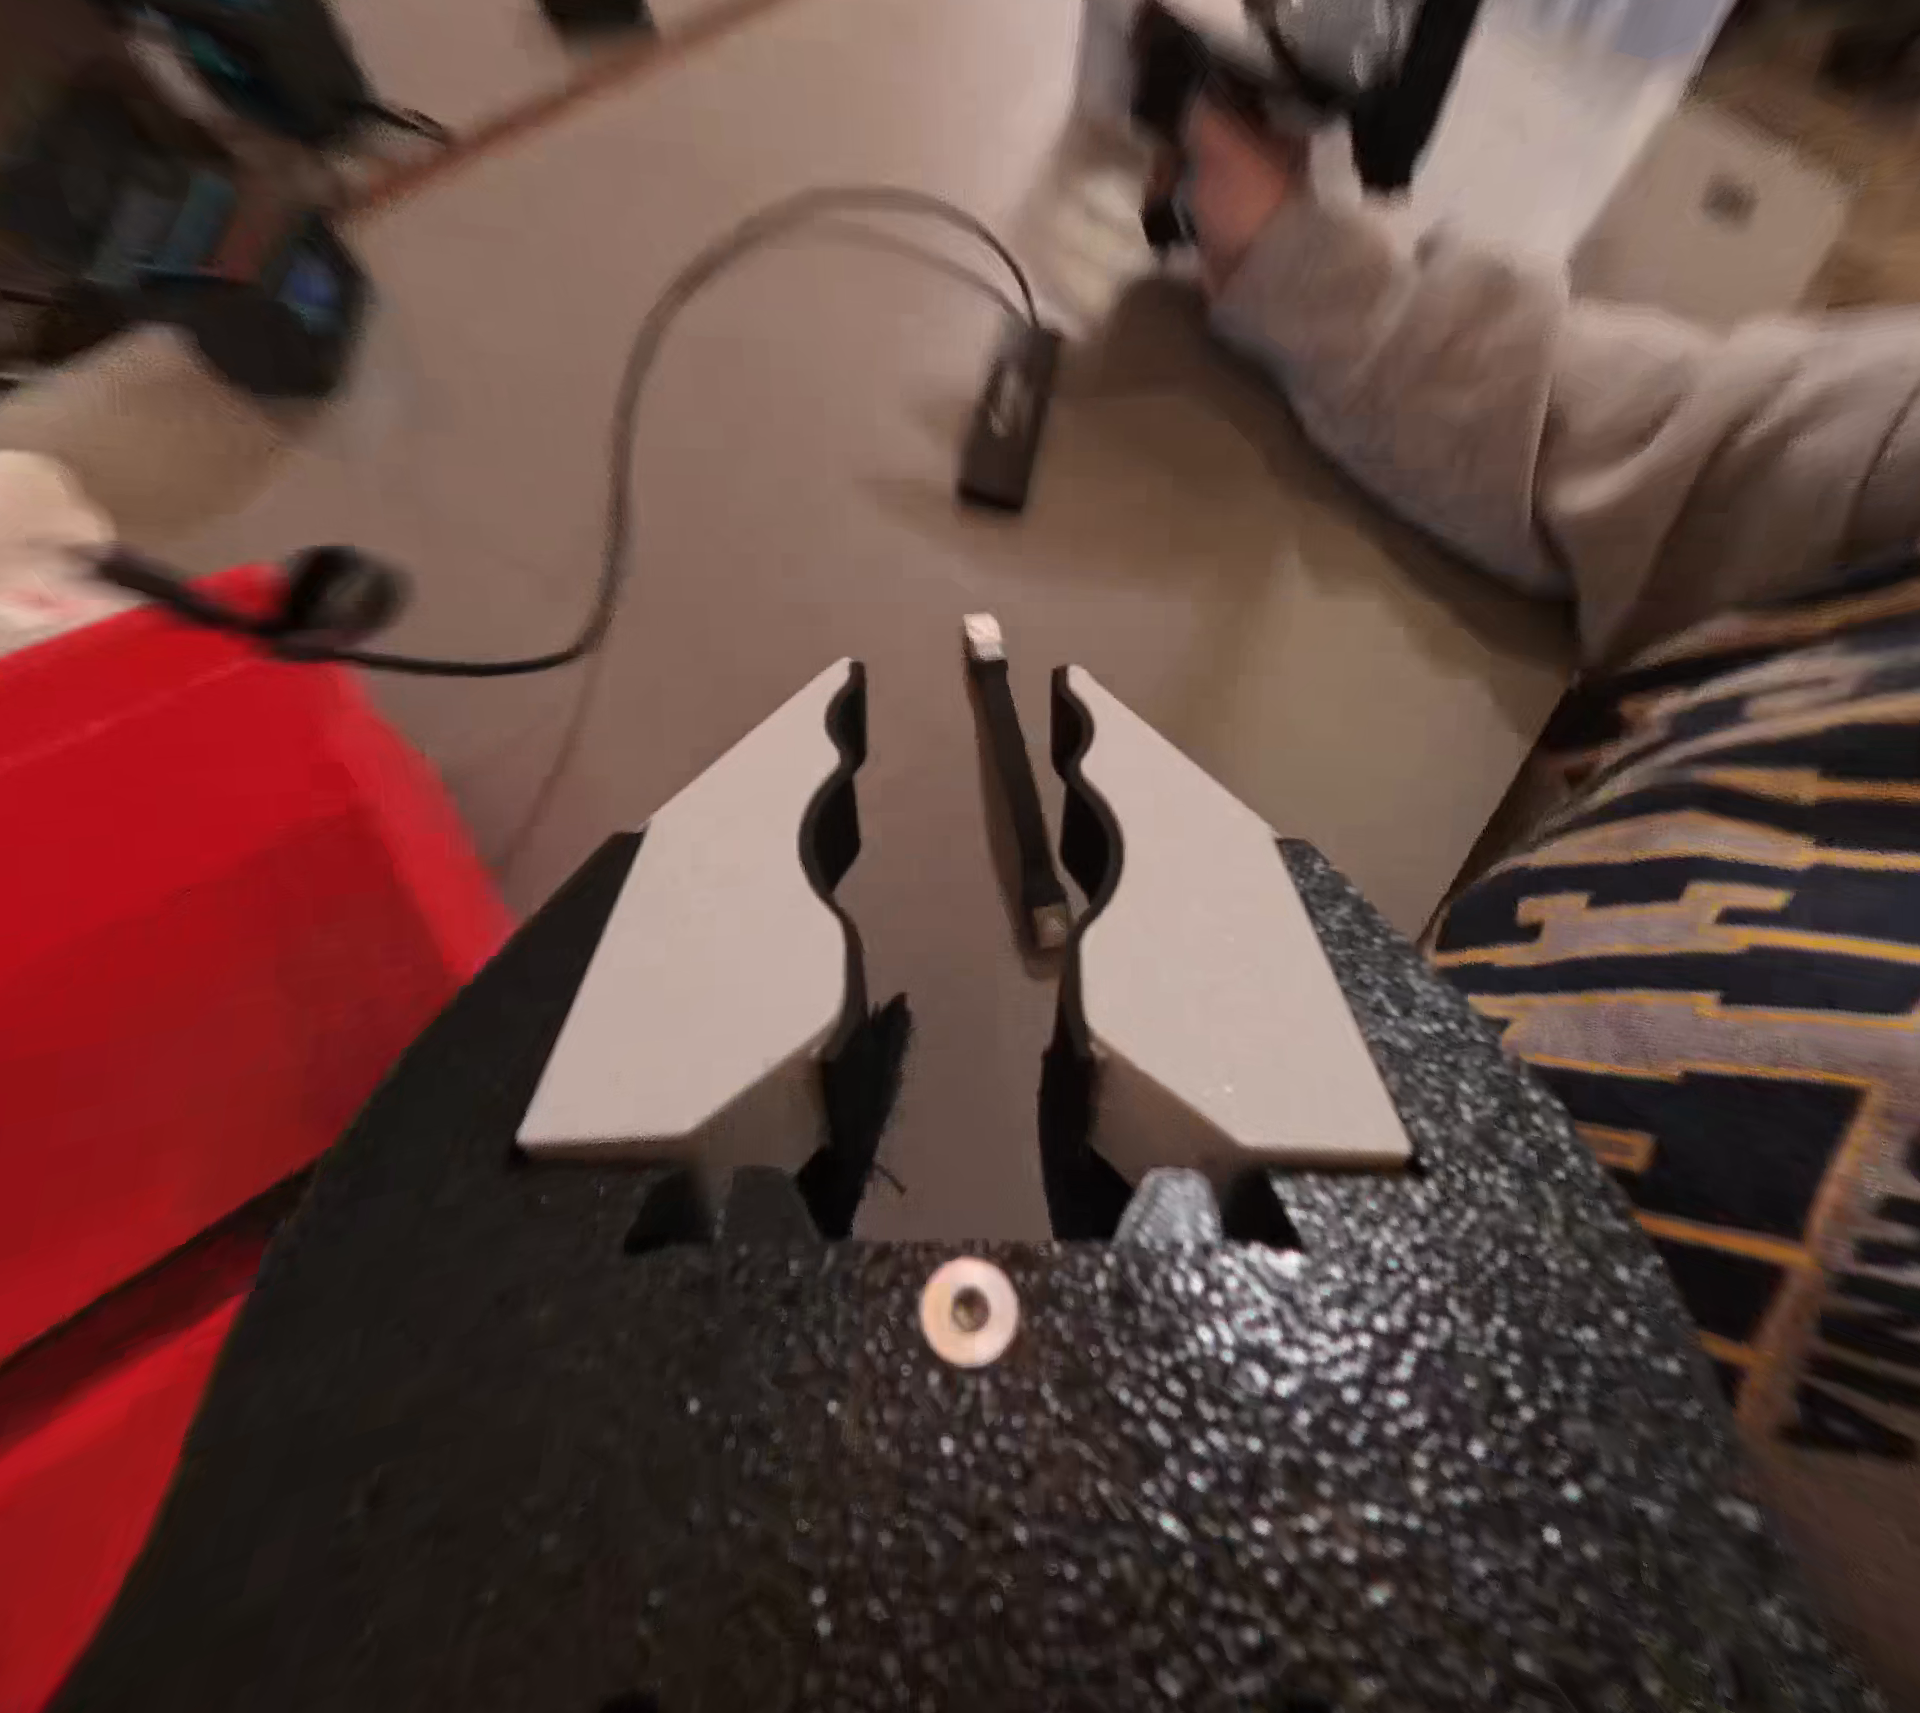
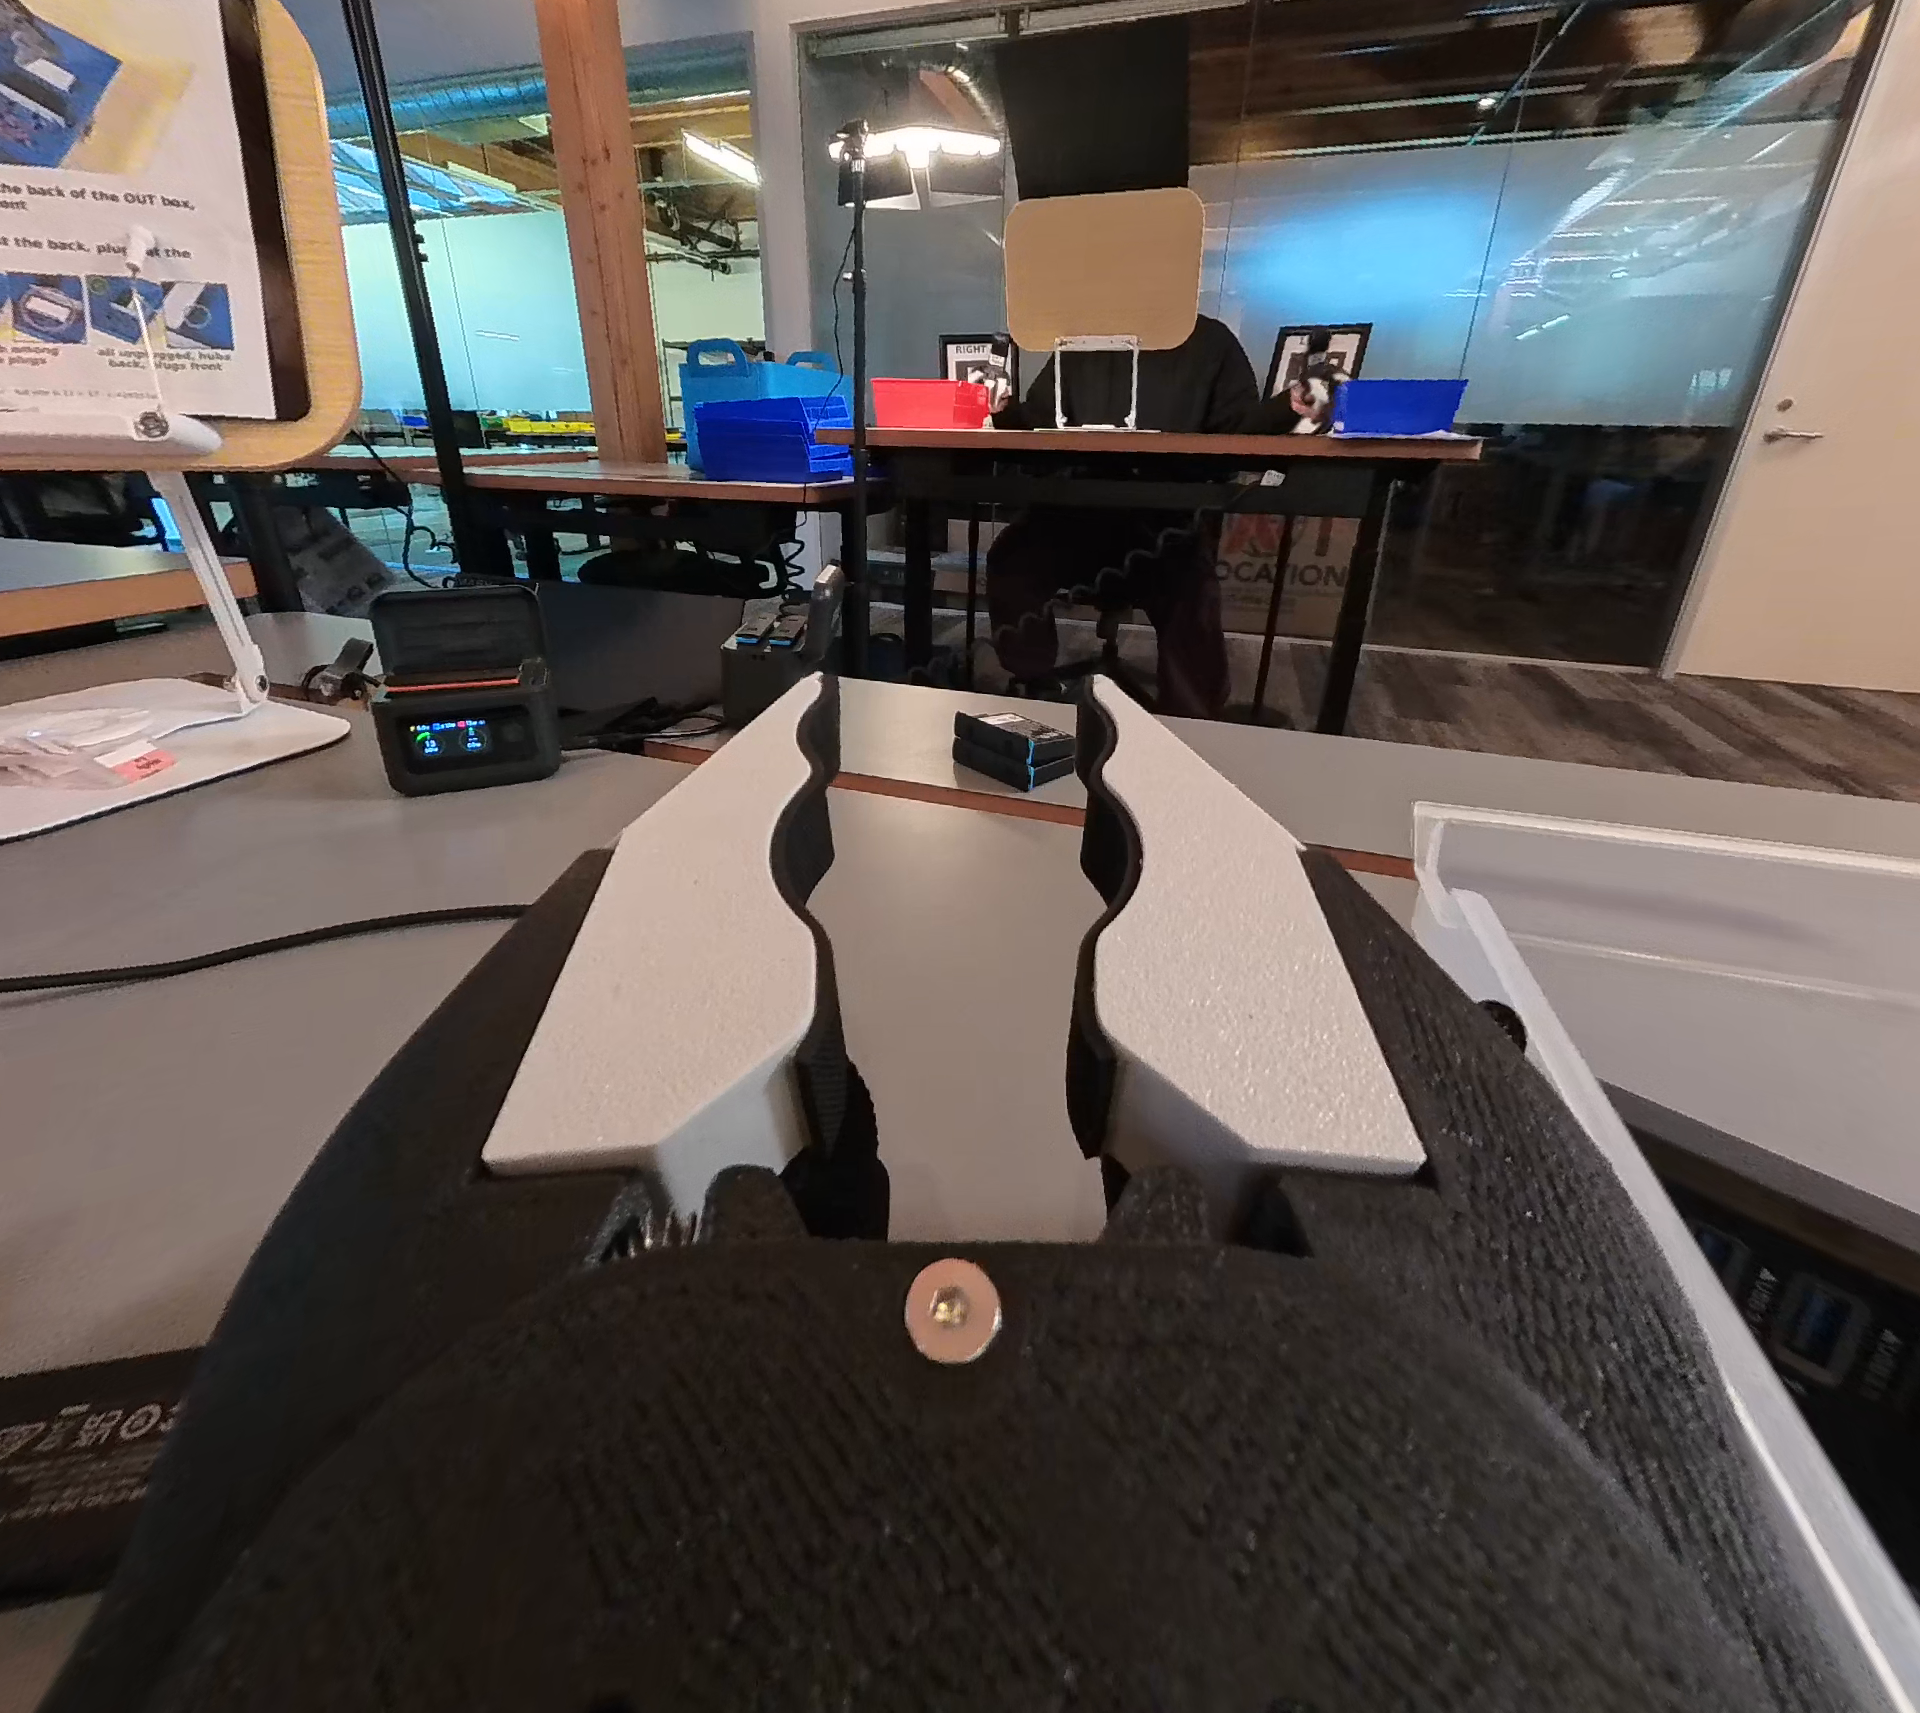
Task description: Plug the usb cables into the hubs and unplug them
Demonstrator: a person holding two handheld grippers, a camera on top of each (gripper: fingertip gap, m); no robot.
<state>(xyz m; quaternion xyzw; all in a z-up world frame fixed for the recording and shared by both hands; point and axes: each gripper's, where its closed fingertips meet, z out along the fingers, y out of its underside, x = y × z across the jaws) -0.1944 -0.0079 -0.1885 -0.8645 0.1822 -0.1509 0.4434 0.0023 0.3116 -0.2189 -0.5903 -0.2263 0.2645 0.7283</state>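
In the left wrist view my left gripper [image 1: 956,676] is open and empty above the grey table. A short black USB cable [image 1: 1013,780] with metal plugs at both ends lies on the table between and just beyond its fingers, close to the right finger. A dark USB hub [image 1: 1010,422] with its own looping cable [image 1: 665,313] lies farther off. The right gripper [image 1: 1153,74] shows blurred at the far right, held by a hand in a grey sleeve. In the right wrist view my right gripper [image 2: 956,692] is open and empty, level over the table.
A red bin [image 1: 197,936] stands at the left, a patterned sleeve [image 1: 1704,936] at the right. A clear plastic bin [image 2: 1683,967] stands right of the right gripper. A black charging case [image 2: 462,692], small black batteries [image 2: 1013,744], a white stand base [image 2: 156,749] and a black cable [image 2: 260,941] are on the table. The gap from one gripper's tips to the other's is roughly 40 cm. The dark USB hub [image 1: 1010,422] is closer to my right gripper, around 20 cm from its tips; the left tips are 25 cm off.
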